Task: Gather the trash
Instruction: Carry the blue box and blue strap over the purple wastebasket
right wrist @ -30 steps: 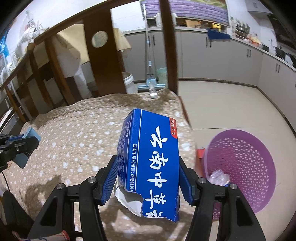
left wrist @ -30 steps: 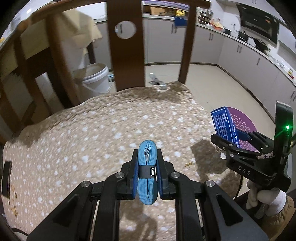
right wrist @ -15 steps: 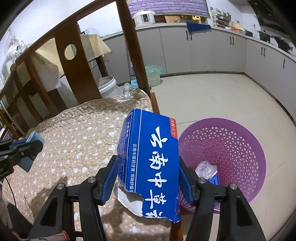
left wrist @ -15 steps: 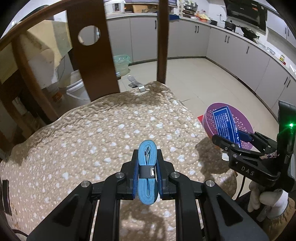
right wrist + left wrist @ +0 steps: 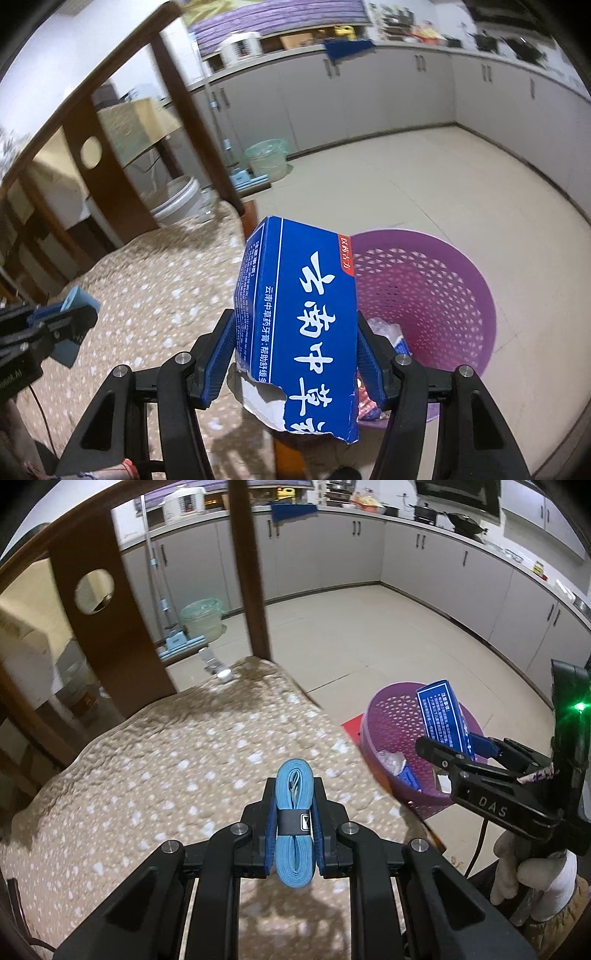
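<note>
Quilted chair cushion (image 5: 155,775), brown with white flecks, now sits left of both grippers; a second ago they were over it. Purple mesh basket (image 5: 436,295) on the floor off the cushion's right edge has come fully into view, so the drop looks close. Right gripper (image 5: 295,354) fingers clenched on a torn blue toothpaste box (image 5: 306,325), held over the basket's near rim. Left gripper (image 5: 294,812) fingers clamped on a folded blue strap (image 5: 294,794) above the cushion's front edge. Basket already holds wrappers.
</note>
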### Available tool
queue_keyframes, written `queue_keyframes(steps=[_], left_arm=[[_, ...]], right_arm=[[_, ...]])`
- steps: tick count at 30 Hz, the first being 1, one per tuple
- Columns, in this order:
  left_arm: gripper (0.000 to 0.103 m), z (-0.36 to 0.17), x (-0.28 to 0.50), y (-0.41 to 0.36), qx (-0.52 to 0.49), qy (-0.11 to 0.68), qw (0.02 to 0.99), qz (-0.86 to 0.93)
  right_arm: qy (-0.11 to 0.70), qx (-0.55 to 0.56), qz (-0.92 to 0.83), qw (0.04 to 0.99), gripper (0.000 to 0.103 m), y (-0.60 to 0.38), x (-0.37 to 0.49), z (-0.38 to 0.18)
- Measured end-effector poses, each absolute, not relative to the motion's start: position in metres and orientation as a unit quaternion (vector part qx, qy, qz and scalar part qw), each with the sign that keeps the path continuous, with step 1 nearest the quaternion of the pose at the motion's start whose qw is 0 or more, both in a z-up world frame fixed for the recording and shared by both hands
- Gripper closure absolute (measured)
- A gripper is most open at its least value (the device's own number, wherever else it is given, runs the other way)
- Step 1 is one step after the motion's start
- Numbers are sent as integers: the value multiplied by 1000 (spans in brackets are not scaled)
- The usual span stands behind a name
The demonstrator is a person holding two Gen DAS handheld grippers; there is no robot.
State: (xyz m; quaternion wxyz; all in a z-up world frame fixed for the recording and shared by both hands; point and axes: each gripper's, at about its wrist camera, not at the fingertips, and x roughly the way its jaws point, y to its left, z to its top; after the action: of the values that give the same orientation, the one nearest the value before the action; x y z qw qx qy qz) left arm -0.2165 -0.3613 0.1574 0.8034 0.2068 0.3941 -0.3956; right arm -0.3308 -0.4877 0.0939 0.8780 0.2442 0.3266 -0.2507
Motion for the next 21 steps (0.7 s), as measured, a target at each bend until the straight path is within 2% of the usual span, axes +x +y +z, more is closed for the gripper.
queue_keyframes(steps=[6, 21], left_arm=[[87, 156, -227, -392, 225, 385, 792, -417], [87, 150, -245, -436, 243, 387, 772, -441]], right_arm=[[329, 290, -278, 854, 38, -514, -348, 85], [319, 322, -294, 841, 38, -532, -361, 82]])
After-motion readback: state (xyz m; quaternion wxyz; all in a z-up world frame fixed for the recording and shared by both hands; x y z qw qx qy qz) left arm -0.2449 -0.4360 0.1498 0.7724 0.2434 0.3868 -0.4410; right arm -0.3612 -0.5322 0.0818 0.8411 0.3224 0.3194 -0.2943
